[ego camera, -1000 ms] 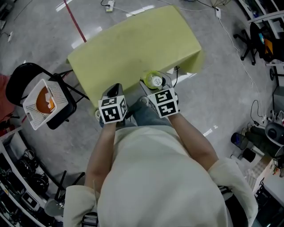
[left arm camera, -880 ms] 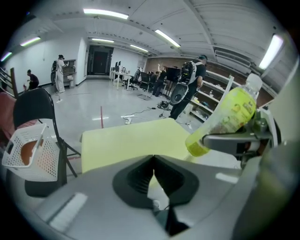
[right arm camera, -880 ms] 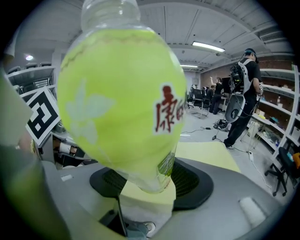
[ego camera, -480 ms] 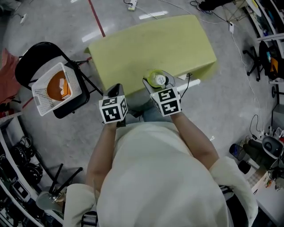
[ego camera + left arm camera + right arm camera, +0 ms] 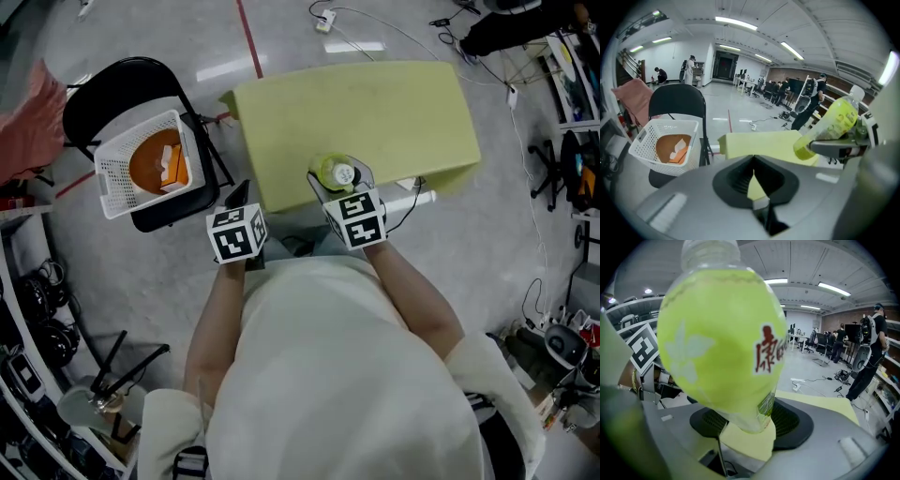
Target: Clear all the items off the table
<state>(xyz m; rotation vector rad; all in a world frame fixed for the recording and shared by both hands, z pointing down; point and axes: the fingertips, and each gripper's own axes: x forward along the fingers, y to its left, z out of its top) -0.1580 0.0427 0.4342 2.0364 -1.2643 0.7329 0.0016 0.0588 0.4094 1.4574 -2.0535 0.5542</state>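
Bottle, yellow-green with a clear cap end, is clamped between the jaws of the right gripper. It sits at the centre of the head view, over the near edge of the table.

Upper left of the head view: a black chair carries a white basket on its seat. The basket holds orange contents that cannot be identified. Chair and basket stand just beside the table's left end, not touching it.

Left of centre: the left gripper is off the table's near left corner. In the left gripper view its jaws are pressed together with nothing between them, and the bottle shows at the right, tilted with its cap end up and to the right.

Centre to right: the table top is pale yellow.

In the right gripper view the bottle fills most of the frame, with its lower end pinched in the right gripper.
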